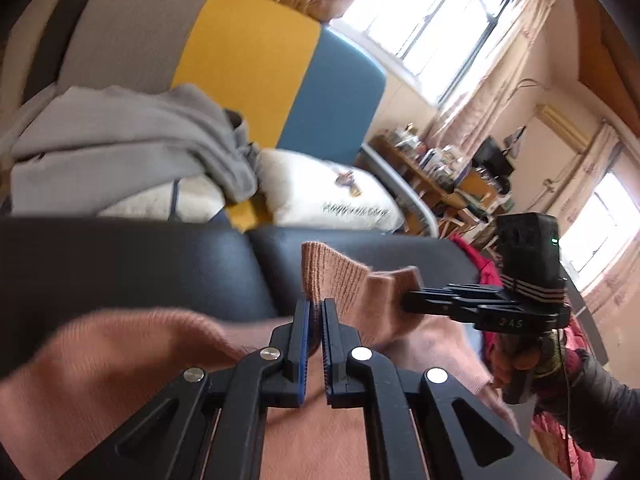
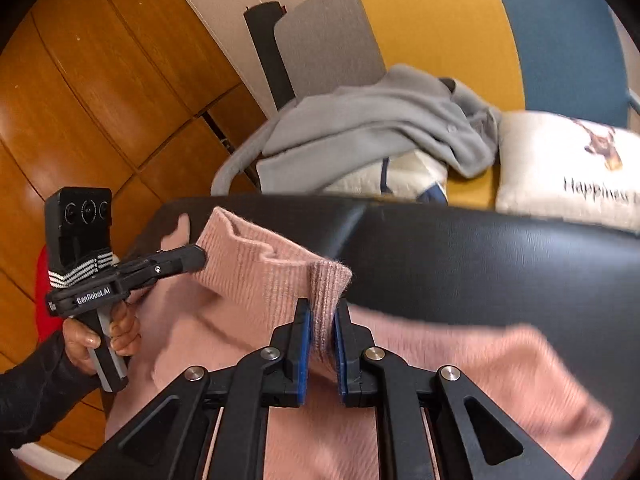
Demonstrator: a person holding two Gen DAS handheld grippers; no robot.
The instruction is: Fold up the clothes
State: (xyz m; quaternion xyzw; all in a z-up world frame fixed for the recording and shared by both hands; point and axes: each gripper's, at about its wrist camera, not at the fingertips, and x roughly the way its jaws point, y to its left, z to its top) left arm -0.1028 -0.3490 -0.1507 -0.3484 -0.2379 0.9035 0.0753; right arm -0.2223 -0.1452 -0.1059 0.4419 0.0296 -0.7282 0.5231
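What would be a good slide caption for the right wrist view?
Both grippers, right gripper and left gripper, shut on the pink sweater above the black table.

Ahead of us the black bench (image 2: 500,272) lies bare beyond the pink sweater (image 2: 256,280), so we have open passage there. Past its far edge a grey garment (image 2: 360,132) and a white pillow (image 2: 560,160) block the way; a wooden cabinet (image 2: 80,100) closes the left side.
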